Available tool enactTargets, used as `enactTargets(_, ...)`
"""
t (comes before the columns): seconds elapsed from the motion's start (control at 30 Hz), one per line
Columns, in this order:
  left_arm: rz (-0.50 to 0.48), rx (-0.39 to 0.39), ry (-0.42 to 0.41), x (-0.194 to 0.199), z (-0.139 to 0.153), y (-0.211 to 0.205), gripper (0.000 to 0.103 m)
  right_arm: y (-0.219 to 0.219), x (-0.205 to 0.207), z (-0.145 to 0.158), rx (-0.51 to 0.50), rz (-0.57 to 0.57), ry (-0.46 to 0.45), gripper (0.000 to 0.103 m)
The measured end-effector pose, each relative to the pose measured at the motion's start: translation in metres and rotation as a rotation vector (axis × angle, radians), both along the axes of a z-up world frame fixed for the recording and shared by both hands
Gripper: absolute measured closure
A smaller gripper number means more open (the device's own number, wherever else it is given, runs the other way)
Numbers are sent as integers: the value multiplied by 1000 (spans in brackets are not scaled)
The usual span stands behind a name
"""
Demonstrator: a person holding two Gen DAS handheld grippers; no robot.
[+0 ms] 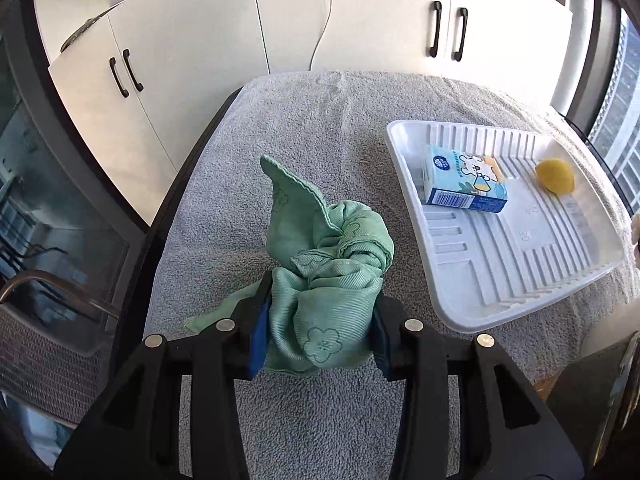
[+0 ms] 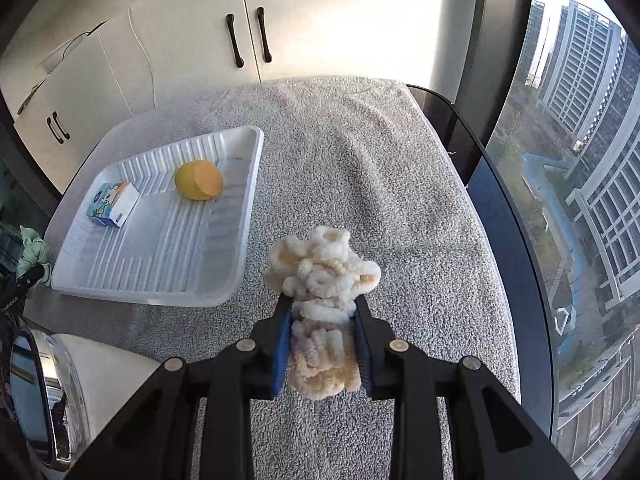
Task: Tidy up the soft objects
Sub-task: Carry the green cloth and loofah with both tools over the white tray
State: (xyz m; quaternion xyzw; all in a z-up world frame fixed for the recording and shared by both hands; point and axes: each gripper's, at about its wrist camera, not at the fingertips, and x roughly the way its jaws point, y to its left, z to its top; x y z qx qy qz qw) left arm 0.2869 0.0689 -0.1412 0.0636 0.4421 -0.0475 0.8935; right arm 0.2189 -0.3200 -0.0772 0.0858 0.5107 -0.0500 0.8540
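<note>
Step in hand, as I read it: carry phase, both soft items already picked up and on the way to the white tray, nothing set down yet.

Left tongs [image 1: 320, 320]: closed on the green cloth [image 1: 328, 272], blue pads pinching the bunched lower part from both sides. Cloth is crumpled into a wad w/ one corner sticking up beyond the tips; a flap hangs out to the left, behind the left finger. It's held clear above the grey towel [image 1: 304, 128] covering the worktop.

Right tongs [image 2: 320, 320]: closed on the cream chenille cloth [image 2: 322, 280], pads squeezing its lower part, loopy top bulging out past the tips. Also over the towel, not resting on it as far as I can tell.

Farther out: white tray [image 1: 404, 136] sits ahead and right of the left tongs, ahead and left of the right tongs [image 2: 248, 240], i.e. between the two. In it, a small blue box [image 1: 464, 184] and a yellow sponge [image 1: 555, 176] occupy the far part; the near ribbed part is bare.

Next move prob. calls for: swing each bundle inward over the tray's near bare part, lower, then open. Watch for tongs meeting over the tray, so one at a time is safer. Both cloths are floppy, so trailing corners may drape over the rim; go low before letting go.
</note>
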Motion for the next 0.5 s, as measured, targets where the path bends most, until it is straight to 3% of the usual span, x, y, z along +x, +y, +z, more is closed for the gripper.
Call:
enactTargets(0.2, -58, -22, -20, 21, 16, -27, 64, 13, 33, 14, -11, 39, -31, 72)
enactTargets(0.5, -187, -69, 56, 30, 21, -63, 64, 47, 60, 13, 6, 148, -23, 72)
